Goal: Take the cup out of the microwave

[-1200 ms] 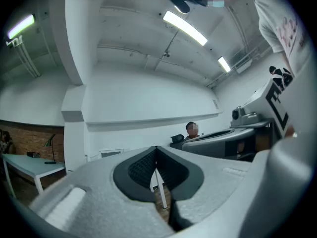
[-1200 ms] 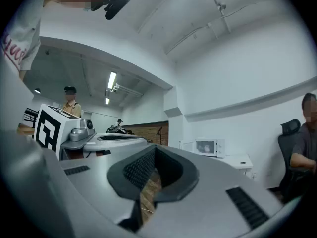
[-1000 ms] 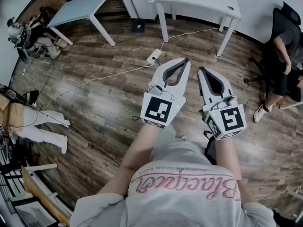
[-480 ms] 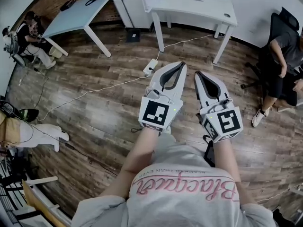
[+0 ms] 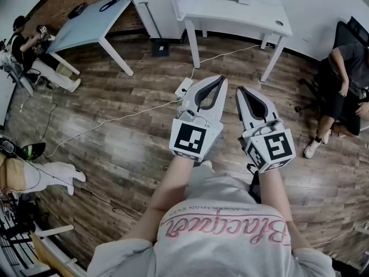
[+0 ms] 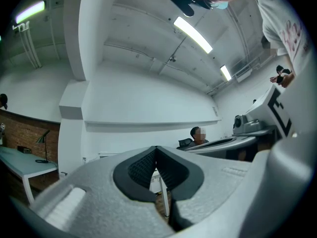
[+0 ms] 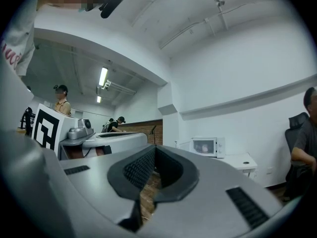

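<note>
At the back edge of the bench [image 5: 253, 9] the microwave [image 7: 221, 147] shows a dim shape, perhaps the cup [image 7: 204, 147]: likely light, rigid, breakable; pinch its rim. Left gripper [image 5: 221, 78] and right gripper [image 5: 242, 89] jaws: pressed together, empty.

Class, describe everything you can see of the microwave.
The microwave is a white box with a window in its front. It stands upright on a white table, close against the white wall. Its door looks shut. A pale shape shows behind the window, too small to identify. Nothing but the table appears to touch it.
</note>
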Demonstrator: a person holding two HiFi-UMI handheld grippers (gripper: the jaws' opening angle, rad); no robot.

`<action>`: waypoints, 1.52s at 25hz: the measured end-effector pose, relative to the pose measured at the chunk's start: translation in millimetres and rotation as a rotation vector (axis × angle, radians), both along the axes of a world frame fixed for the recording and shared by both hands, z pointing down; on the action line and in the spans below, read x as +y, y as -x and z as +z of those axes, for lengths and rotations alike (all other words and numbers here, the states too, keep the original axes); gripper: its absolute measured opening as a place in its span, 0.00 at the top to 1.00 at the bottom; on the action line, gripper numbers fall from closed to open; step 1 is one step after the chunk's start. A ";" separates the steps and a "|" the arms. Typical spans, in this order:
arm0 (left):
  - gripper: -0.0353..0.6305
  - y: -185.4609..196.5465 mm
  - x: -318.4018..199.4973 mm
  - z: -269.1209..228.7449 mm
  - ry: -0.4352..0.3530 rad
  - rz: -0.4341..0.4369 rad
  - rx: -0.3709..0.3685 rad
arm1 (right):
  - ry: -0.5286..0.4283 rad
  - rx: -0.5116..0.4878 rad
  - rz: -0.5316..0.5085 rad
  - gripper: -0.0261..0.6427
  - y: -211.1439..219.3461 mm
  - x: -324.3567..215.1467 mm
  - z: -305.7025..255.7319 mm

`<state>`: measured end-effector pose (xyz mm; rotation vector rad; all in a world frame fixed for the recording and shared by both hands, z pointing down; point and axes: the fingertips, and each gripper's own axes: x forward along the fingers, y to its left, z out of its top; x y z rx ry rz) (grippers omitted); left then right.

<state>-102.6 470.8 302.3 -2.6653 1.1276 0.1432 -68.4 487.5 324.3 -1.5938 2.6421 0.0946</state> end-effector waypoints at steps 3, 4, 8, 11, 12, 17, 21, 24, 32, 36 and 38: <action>0.94 12.9 -11.2 -1.8 -0.005 0.010 -0.004 | -0.006 0.007 0.007 0.94 14.5 -11.7 -2.9; 0.94 16.5 -15.0 -2.0 -0.007 0.013 -0.003 | -0.008 0.010 0.008 0.94 18.8 -15.6 -3.4; 0.94 25.8 -27.6 -1.1 -0.010 0.024 0.003 | -0.013 0.019 0.011 0.94 30.6 -29.5 -3.4; 0.94 29.7 -35.6 0.2 -0.008 0.033 0.005 | -0.016 0.016 0.021 0.94 34.2 -37.9 -4.3; 0.94 30.7 -38.2 1.1 -0.005 0.036 0.005 | -0.015 0.017 0.024 0.94 34.8 -40.4 -4.1; 0.94 33.7 -50.2 7.0 0.016 0.044 0.012 | 0.008 0.030 0.044 0.94 34.0 -49.8 2.7; 0.94 35.0 -54.6 7.7 0.023 0.055 0.015 | 0.026 0.028 0.062 0.94 32.4 -50.2 7.9; 0.94 34.0 -60.5 10.5 0.028 0.062 0.015 | 0.022 0.010 0.046 0.94 32.3 -53.8 9.1; 0.94 30.3 -93.5 20.1 0.045 0.049 0.004 | -0.008 -0.007 0.020 0.94 33.3 -90.9 1.9; 0.94 31.9 -117.7 17.1 0.067 0.040 0.015 | 0.012 -0.029 0.036 0.94 29.1 -115.0 1.5; 0.94 33.0 -130.7 16.3 0.080 0.041 0.021 | 0.023 -0.042 0.039 0.94 27.9 -127.9 1.6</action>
